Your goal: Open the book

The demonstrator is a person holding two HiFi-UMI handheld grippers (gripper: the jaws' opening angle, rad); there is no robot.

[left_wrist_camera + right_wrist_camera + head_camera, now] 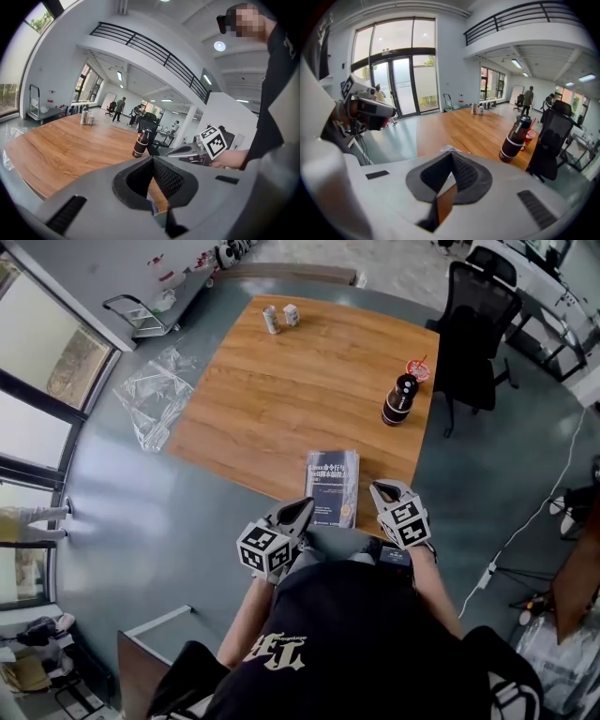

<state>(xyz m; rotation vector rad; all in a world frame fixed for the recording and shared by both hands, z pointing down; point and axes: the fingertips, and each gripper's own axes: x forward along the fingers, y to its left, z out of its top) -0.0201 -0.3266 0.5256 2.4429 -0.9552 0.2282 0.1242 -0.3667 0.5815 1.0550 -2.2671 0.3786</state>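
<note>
The left tongs (302, 510) are clenched on nothing, just off the worktop's (281, 381) near edge. The book (333, 487) lies closed at that near edge, between both tools. The right tongs (382, 491), likewise clenched and empty, hover just beside it. This looks like the approach; next, a tip must catch the cover's edge and lift.

The table (262, 399) lies bare across its middle and its whole left half, so there is free passage there. The book (333, 486) lies at the near edge. A dark bottle (399, 399) and a red cup (417, 369) stand by the right edge, and two cans (271, 320) by the far edge. A black chair (478, 334) crowds the right side.
</note>
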